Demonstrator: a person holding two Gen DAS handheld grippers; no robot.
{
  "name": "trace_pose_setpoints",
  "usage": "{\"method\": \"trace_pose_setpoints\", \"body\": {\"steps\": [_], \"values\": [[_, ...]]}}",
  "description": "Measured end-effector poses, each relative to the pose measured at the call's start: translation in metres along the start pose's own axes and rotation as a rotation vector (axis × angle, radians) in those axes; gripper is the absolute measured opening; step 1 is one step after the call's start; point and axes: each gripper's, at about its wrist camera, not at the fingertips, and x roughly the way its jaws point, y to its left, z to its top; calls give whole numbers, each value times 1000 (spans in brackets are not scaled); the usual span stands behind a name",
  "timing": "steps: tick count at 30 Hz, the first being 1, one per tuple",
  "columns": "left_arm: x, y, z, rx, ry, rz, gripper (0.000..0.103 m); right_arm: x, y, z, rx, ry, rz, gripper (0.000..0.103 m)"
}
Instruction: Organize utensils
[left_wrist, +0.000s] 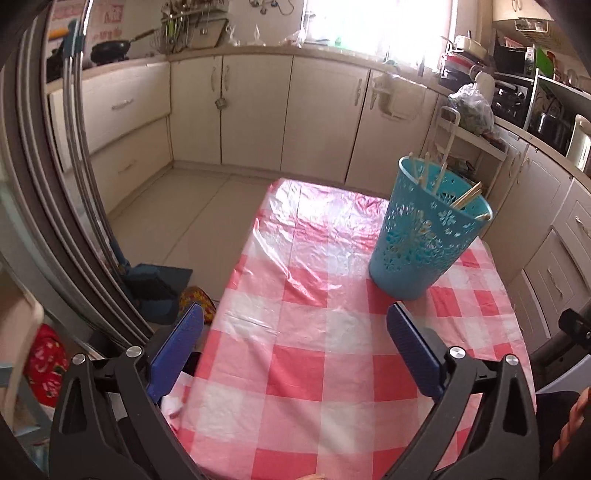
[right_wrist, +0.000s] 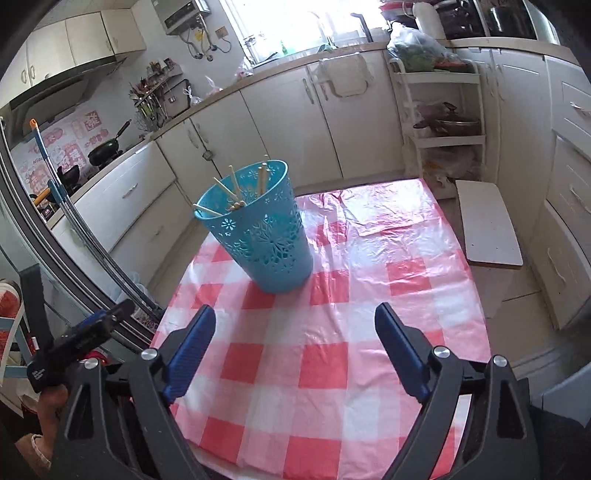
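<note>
In the left wrist view, the left gripper (left_wrist: 295, 325) hangs wide open and empty over the shiny pink-checked cloth (left_wrist: 295, 369), and the round blue basket (left_wrist: 421, 247), full of star-shaped holes, stands just ahead to the right with thin wooden sticks (left_wrist: 469, 195) poking out. In the right wrist view, the right gripper (right_wrist: 295, 328) is open and empty too, with the basket (right_wrist: 266, 240) ahead to the left. No loose sticks show on the cloth, so I think the job is nearly done; keep both grippers clear so the light basket does not tip.

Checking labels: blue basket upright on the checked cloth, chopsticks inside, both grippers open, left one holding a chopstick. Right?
One error: the left gripper holds nothing; the left wrist view shows only cloth between its fingers. The basket stands upright with chopsticks inside, and the right gripper is open too.
</note>
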Motion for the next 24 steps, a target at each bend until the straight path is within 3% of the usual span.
{"method": "trace_pose_setpoints", "body": {"steps": [2,7,13,21,24], "values": [[-28,-3,7,2,-33,19,95,-15,6,1,4,-17,-1,90],[-78,-13,18,52,-32,55,95,-63,36,0,-49,-90,18,95],[-139,-13,2,115,-48,32,95,-113,69,-17,-105,-132,68,96],[-204,3,-25,3,-110,37,95,-145,85,-51,-65,-146,55,96],[-216,-4,-32,17,-118,32,95,-152,90,-61,-60,-154,43,96]]}}
